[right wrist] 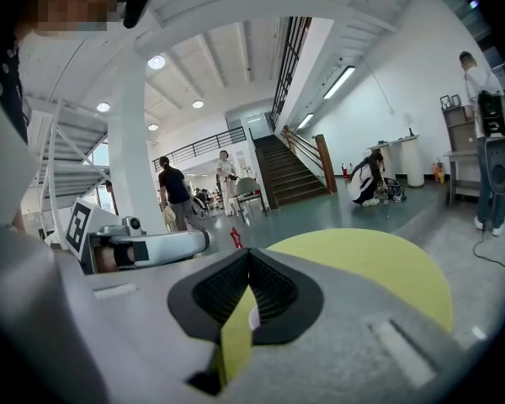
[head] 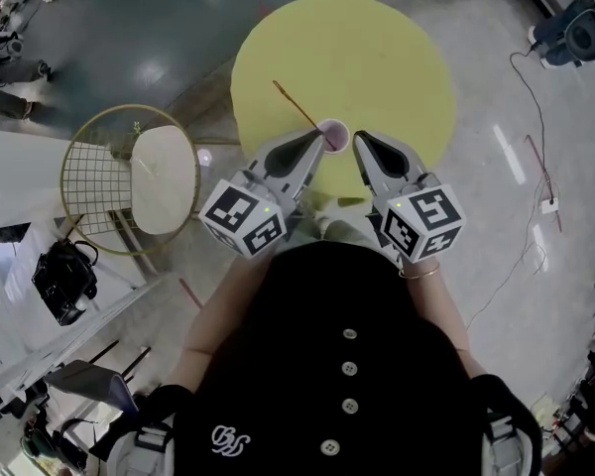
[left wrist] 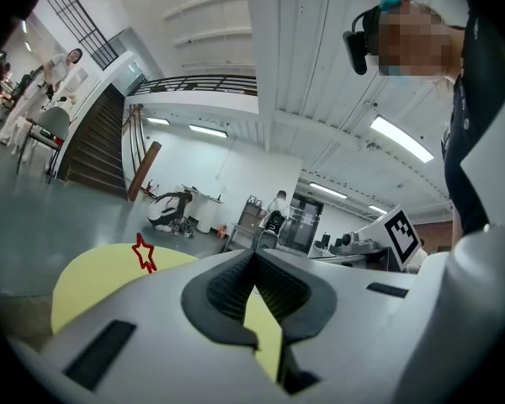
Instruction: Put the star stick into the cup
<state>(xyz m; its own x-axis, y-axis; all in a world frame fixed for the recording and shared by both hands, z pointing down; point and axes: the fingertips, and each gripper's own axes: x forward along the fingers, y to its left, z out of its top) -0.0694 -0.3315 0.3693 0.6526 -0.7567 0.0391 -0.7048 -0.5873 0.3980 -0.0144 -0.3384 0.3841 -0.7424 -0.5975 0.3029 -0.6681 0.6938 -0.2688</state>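
Centrally, a round yellow table point(head: 377, 58) stands on a grey polished floor point(head: 535, 58). To its left is a chair point(head: 164, 177) with a pale seat and a gold wire back. A black bag point(head: 64, 281) lies further left, and a thin cable point(head: 535, 117) trails across the floor at right. The person, in a dark buttoned garment, stands at the table's near edge with one gripper in each hand.

The left gripper point(head: 320, 139) and the right gripper point(head: 360, 139) lie side by side over the near part of the table. Each carries its marker cube at the rear, and their tips converge on either side of the cup. In the left gripper view the left gripper's jaws point(left wrist: 254, 257) meet at the tips with nothing between them. In the right gripper view the right gripper's jaws point(right wrist: 249, 254) are likewise closed and empty.

A small pink cup point(head: 333, 133) stands on the table just beside both tips; whether either tip touches it cannot be told. The star stick point(head: 296, 104) stands in the cup, leaning up and to the left in the head view. Its red outlined star point(left wrist: 143, 254) shows above the table in both gripper views.
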